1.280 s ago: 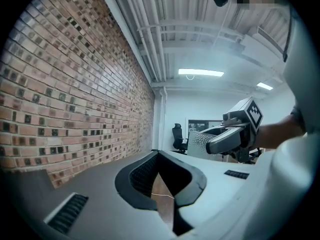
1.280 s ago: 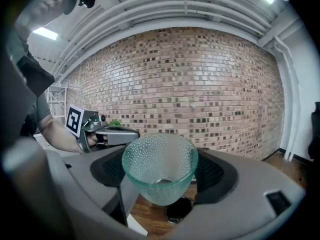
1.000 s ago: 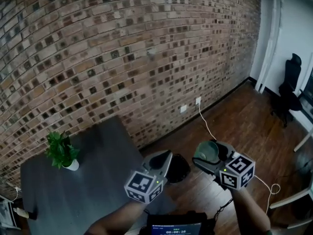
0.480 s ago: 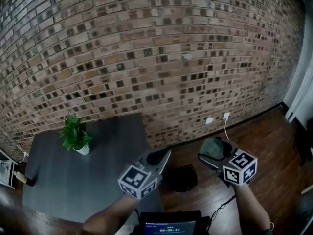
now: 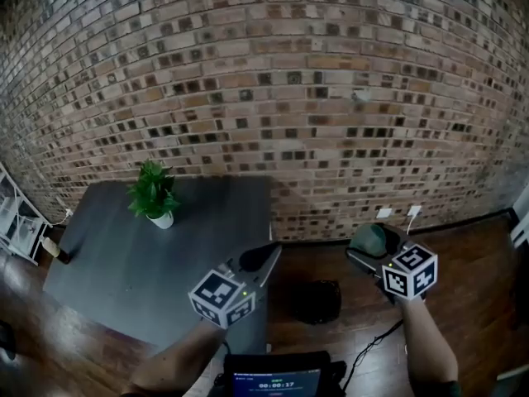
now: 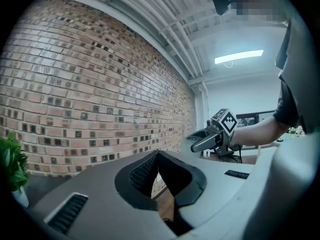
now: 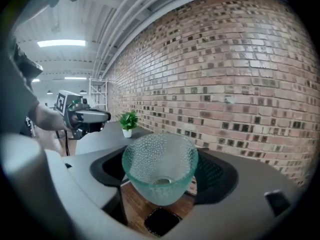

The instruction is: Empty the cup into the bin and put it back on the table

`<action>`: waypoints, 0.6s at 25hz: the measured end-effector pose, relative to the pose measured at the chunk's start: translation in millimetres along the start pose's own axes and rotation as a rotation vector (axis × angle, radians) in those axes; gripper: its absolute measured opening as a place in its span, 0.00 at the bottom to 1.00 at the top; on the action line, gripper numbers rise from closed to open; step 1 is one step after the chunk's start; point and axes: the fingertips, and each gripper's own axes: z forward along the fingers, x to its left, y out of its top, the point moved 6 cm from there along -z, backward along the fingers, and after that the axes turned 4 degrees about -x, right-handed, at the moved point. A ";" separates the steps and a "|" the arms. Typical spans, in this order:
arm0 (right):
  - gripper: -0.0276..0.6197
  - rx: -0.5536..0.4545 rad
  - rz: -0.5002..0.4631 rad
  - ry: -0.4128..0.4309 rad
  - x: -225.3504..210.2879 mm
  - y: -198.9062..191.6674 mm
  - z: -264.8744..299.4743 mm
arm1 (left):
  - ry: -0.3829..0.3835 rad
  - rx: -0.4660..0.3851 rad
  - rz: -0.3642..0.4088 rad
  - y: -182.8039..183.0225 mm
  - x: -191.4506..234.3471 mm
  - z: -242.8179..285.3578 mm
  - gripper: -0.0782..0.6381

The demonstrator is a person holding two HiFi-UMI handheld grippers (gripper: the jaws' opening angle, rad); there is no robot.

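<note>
Fingers (image 7: 216, 173) of the right gripper (image 5: 369, 251) are clamped on the cup (image 7: 159, 166), held above the floor near the bin (image 5: 315, 301), well right of the counter (image 5: 107, 263). Left gripper (image 5: 263, 257) fingers are together, empty. No contents show in the cup, so emptying appears done; the next move calls for carrying it across and setting it upright on the counter.

The right gripper (image 7: 161, 180) clasps a dimpled green cup (image 7: 160, 166) above wooden floor (image 7: 136, 205).
</note>
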 end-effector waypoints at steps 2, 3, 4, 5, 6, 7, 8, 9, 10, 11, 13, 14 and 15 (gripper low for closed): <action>0.66 0.017 -0.023 -0.001 -5.8 -3.0 3.3 | 0.007 0.009 0.003 -1.3 -1.0 -5.6 0.11; 0.66 0.023 -0.034 -0.005 -9.2 -4.3 5.0 | 0.006 0.012 0.010 -1.9 -1.1 -8.1 0.11; 0.66 0.030 -0.044 -0.010 -11.9 -5.1 6.5 | 0.003 0.013 0.020 -2.3 -0.6 -10.7 0.11; 0.66 0.039 -0.053 -0.015 -13.6 -5.5 7.6 | 0.002 0.011 0.031 -2.4 0.8 -13.7 0.11; 0.66 0.049 -0.065 -0.021 -14.6 -5.7 8.4 | 0.004 0.007 0.041 -1.8 2.9 -16.9 0.11; 0.66 0.060 -0.083 -0.026 -15.6 -5.9 9.2 | 0.010 0.003 0.047 -0.8 5.6 -20.1 0.11; 0.66 0.071 -0.105 -0.032 -16.5 -5.9 10.2 | 0.019 0.002 0.049 0.1 8.6 -23.5 0.11; 0.65 0.085 -0.130 -0.038 -16.9 -6.1 11.1 | 0.030 0.002 0.047 0.2 11.7 -27.3 0.11; 0.65 0.103 -0.155 -0.043 -16.9 -6.4 12.0 | 0.039 0.004 0.043 -0.6 14.4 -31.1 0.11; 0.66 0.123 -0.180 -0.048 -17.1 -6.9 12.5 | 0.044 0.007 0.036 -1.7 16.2 -34.6 0.11; 0.65 0.166 -0.229 -0.056 -19.0 -5.7 12.8 | 0.043 0.009 0.026 -1.7 18.0 -39.0 0.11; 0.65 0.184 -0.250 -0.059 -20.3 -4.1 13.0 | 0.042 0.007 0.029 -0.6 19.3 -40.2 0.11; 0.65 0.200 -0.266 -0.061 -21.4 -2.5 13.5 | 0.042 0.004 0.034 0.8 21.1 -41.3 0.11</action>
